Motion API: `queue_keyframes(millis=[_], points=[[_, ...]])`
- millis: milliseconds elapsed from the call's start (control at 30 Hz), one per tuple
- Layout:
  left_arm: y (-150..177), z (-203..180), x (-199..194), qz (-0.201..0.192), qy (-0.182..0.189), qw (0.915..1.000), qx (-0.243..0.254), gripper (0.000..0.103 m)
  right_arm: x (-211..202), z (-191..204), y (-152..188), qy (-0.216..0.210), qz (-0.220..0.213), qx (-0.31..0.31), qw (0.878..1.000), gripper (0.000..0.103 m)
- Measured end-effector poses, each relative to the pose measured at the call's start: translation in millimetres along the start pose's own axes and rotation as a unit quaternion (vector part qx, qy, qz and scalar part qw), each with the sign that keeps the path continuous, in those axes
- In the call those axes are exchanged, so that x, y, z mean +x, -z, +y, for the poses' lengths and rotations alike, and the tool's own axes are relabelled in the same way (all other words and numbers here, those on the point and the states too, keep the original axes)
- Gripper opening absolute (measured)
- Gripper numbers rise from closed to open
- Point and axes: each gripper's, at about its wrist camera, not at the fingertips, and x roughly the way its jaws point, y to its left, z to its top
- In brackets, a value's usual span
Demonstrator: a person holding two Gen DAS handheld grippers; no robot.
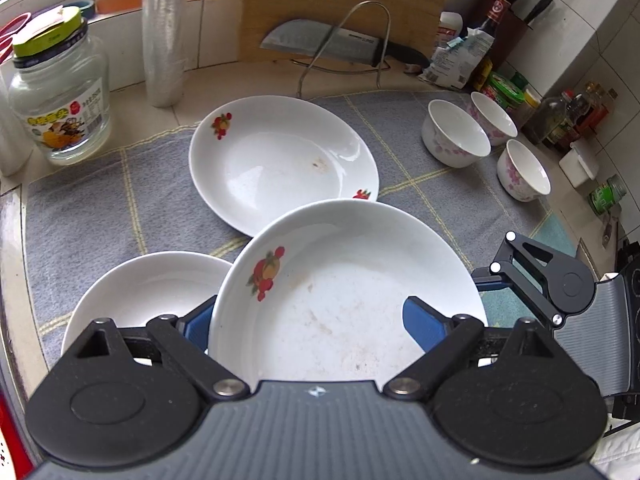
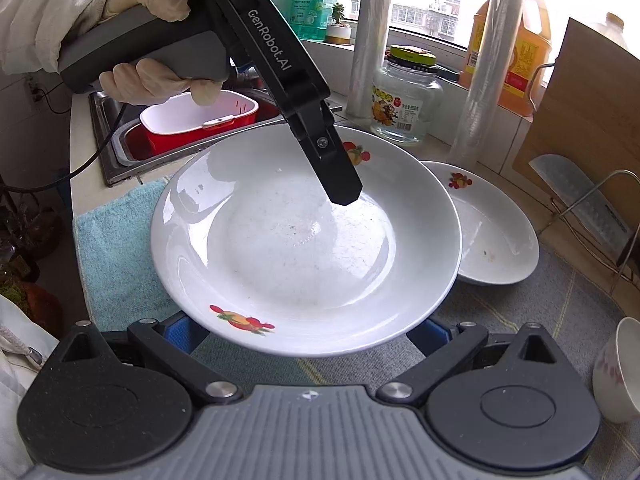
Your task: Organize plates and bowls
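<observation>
My left gripper is shut on the near rim of a white plate with a fruit print, one finger over the rim and one under, holding it above the grey mat. It also shows in the right wrist view, where the left gripper's finger rests inside it. My right gripper is open, its blue pads either side of that plate's edge, below the rim. A second fruit-print plate lies on the mat beyond. A third white plate lies at lower left. Three white floral bowls stand at right.
A glass jar, a roll of film, a cleaver on a wire rack and a wooden board line the back. Bottles and jars crowd the right wall. A sink with a red basin is left.
</observation>
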Motion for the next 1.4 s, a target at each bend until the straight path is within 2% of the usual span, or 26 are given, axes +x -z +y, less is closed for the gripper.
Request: queue_keyframes(millis=[333,633,1000,1400], points=[[10,49,-19,-0.015,-0.021,0.9991,-0.034,0.093,38,12,-36,-0.024,0.000,-0.028,0.999,0.103],[18,80,-24,-0.018,-0.024,0.9981,-0.053,0.093,64,17,-52,-0.036,0.010,-0.037,0.999,0.103],[20,100,-16,-0.011,-0.023,0.9976,-0.064,0.093,80,14,-59,-0.053,0.022,-0.017,0.998,0.103],[21,106,-9,-0.006,-0.019,0.9976,-0.066,0.093,82,16,-64,-0.050,0.036,-0.017,0.998,0.103]])
